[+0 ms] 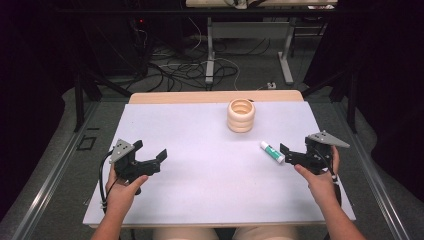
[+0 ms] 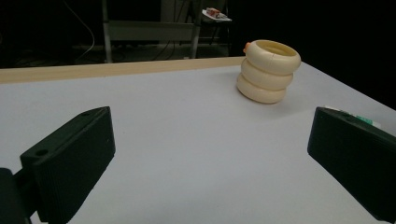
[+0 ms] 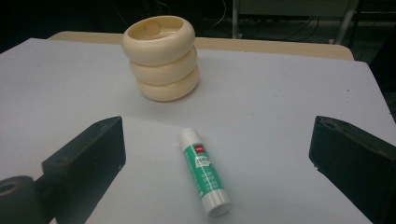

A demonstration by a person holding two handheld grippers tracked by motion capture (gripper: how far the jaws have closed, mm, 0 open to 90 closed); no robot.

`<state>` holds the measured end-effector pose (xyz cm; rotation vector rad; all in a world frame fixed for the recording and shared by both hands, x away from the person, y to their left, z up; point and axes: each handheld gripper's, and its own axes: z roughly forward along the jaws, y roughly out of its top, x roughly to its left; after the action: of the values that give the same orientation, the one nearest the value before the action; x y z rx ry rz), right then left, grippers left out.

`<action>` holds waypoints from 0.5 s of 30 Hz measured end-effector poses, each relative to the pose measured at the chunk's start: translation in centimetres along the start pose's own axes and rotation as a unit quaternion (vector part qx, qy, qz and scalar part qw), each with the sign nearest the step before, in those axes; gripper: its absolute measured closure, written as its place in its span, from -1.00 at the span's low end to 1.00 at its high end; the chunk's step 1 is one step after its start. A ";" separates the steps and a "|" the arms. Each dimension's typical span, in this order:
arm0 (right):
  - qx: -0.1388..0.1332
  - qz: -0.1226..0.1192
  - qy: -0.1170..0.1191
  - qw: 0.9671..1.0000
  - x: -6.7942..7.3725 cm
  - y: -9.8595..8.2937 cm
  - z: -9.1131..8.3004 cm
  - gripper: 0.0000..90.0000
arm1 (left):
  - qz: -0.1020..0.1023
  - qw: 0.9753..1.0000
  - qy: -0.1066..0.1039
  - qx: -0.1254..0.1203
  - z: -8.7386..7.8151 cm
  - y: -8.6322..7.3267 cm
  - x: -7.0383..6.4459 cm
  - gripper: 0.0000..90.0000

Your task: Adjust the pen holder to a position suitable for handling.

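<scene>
A cream holder made of three stacked rings (image 1: 241, 116) stands upright near the far middle of the white table top (image 1: 200, 190). A green and white glue stick (image 1: 272, 152) lies flat to its front right. My right gripper (image 1: 287, 155) is open just right of the stick. In the right gripper view the glue stick (image 3: 204, 170) lies on the table between the wide-apart jaws of that gripper (image 3: 217, 135), with the ringed holder (image 3: 161, 58) behind it. My left gripper (image 1: 149, 151) is open and empty at the front left. It (image 2: 210, 154) faces the holder (image 2: 268, 70) from a distance.
A wooden strip (image 1: 215, 96) borders the table's far edge. Beyond it are desk legs (image 1: 210, 55) and loose cables (image 1: 175, 70) on the floor. Dark frame bars stand at both sides. A person's hands hold both grippers at the near edge.
</scene>
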<state>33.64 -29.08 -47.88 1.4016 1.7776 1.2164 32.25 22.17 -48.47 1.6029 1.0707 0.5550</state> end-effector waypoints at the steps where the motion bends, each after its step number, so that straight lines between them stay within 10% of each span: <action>1: 0.000 -0.001 0.000 1.000 0.0 0.1 0.1 -0.85 | 0.000 1.000 0.001 0.000 0.0 0.0 0.0 -0.98; 15: 0.039 -0.024 0.004 0.999 1.4 2.1 1.6 -0.67 | 0.003 1.000 0.009 0.022 0.3 -0.2 -0.4 -0.96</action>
<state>35.48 -27.20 -46.54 1.3908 1.8718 1.1409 32.23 21.72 -48.70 1.6429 1.0984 0.5539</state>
